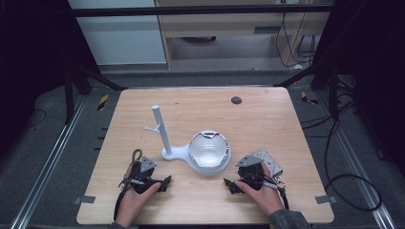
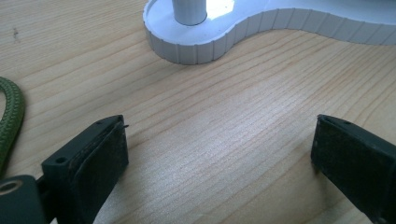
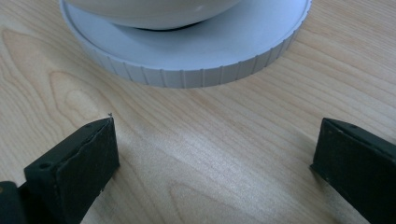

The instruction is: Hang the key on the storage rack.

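A white stand [image 1: 161, 131] with an upright post and a short side branch rises from a peanut-shaped white base [image 1: 177, 153] mid-table. A shiny white bowl [image 1: 208, 149] sits on the base's wider end. My left gripper [image 1: 160, 180] lies low on the wood near the front left, a hand on it. Its jaws stand wide apart over bare wood [image 2: 219, 140], facing the post's foot [image 2: 189, 11] on the ribbed base [image 2: 196, 49]. My right gripper [image 1: 234, 182] rests at the front right, open [image 3: 219, 140], facing the base rim [image 3: 196, 70] under the bowl [image 3: 154, 11].
A grey quilted pad [image 1: 269, 161] lies just behind the right hand. A green cord loop [image 1: 137, 154] trails from the left gripper and shows beside its jaw [image 2: 11, 112]. A dark round spot [image 1: 236, 100] marks the table's far side. Black frame bars flank the table.
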Motion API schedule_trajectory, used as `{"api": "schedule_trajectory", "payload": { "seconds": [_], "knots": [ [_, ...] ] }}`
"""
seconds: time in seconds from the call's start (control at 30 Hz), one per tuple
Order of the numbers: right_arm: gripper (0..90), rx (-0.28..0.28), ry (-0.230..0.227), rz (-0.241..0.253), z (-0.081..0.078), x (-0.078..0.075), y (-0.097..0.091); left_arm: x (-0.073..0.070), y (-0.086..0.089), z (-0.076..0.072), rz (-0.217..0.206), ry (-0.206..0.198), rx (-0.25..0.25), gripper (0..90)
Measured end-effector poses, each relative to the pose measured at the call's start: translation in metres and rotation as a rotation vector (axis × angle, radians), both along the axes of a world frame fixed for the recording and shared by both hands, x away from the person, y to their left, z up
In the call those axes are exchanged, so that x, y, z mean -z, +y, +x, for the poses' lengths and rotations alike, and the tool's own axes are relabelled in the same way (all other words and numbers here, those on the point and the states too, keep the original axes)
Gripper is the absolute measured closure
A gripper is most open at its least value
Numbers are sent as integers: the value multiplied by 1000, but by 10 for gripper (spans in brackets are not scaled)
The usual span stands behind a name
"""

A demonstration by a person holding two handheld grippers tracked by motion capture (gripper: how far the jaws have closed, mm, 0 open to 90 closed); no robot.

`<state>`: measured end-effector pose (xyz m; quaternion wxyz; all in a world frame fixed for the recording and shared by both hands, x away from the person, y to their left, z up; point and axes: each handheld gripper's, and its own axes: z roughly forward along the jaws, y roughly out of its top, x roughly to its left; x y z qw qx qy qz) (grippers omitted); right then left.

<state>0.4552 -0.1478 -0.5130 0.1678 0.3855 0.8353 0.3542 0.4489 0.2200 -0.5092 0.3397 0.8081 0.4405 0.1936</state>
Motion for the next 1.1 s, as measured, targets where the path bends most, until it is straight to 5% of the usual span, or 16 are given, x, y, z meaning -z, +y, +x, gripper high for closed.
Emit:
{"api": "schedule_trajectory", "payload": {
  "seconds": [0.33, 0.53, 0.77, 1.1],
  "knots": [
    [4, 28, 3, 2, -2, 0, 1, 0, 0, -2, 0, -2, -7, 26],
    [4, 30, -6, -3, -3, 0, 0, -15, 8, -5, -10, 17, -28, 73],
    [4, 42, -2, -2, -5, 0, -1, -49, 41, 7, 49, 59, -88, 70],
    [4, 43, -2, 0, -7, 0, -2, -52, 72, 16, 123, 137, -163, 69]
  ]
}}
